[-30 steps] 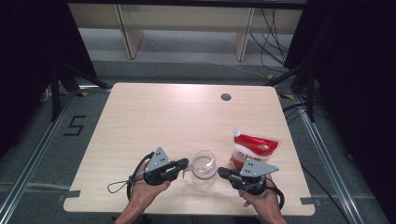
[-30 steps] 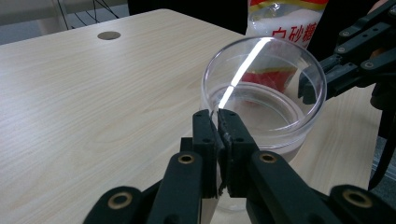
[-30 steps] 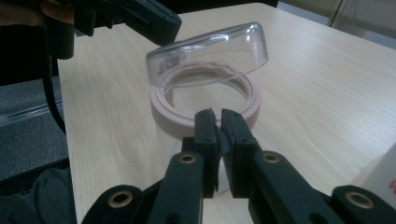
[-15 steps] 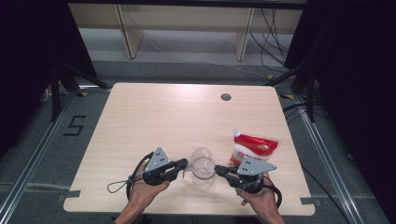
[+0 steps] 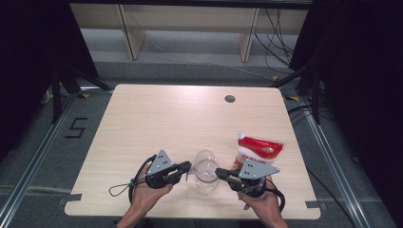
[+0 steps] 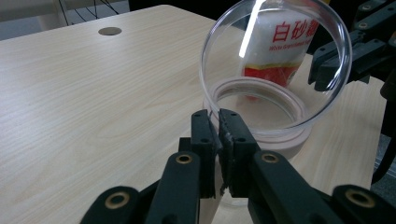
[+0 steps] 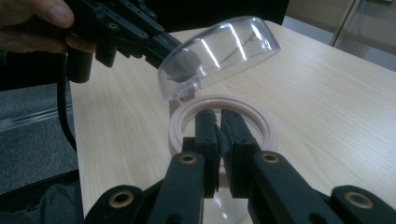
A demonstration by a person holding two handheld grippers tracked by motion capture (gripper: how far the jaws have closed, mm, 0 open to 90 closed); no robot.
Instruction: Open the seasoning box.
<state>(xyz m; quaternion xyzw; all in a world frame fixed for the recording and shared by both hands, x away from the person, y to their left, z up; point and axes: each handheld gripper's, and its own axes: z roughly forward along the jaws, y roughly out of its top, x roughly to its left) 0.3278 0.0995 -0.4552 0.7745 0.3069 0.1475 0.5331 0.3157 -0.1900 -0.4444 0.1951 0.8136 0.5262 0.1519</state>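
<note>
1. High view: clear container (image 5: 205, 170) sits near the table (image 5: 190, 118) front edge, between both grippers. Left gripper (image 5: 186, 167) comes at it from its left, right gripper (image 5: 219, 173) from its right, tips at the container on both sides. Red-and-white bag (image 5: 258, 149) lies just right of the container, behind the right gripper. Round hole (image 5: 230, 99) in the tabletop is well beyond the container. Too small here to tell whether the jaws are together or pinching.

2. Left gripper view: what the high view can't give – the container's clear lid (image 6: 275, 65) stands hinged up, nearly upright, over a pale ring rim (image 6: 261, 116). Left gripper (image 6: 218, 122) has jaws together, clamped on the near edge of that rim, thin wall between the pads. Bag (image 6: 280, 42) seen thru the lid, behind the container, w/ printed characters. Right gripper (image 6: 327, 70) dark at the lid's far edge.

3. Right gripper view: opposite side. Right gripper (image 7: 218, 122) jaws drawn together, pinched on the container's near wall just below the pinkish rim (image 7: 224, 126). Lid (image 7: 219, 56) hangs tilted above the rim, open toward this camera. Left gripper (image 7: 175, 51) & a hand (image 7: 37, 23) lie beyond the lid, tips blurred thru the plastic.
</note>
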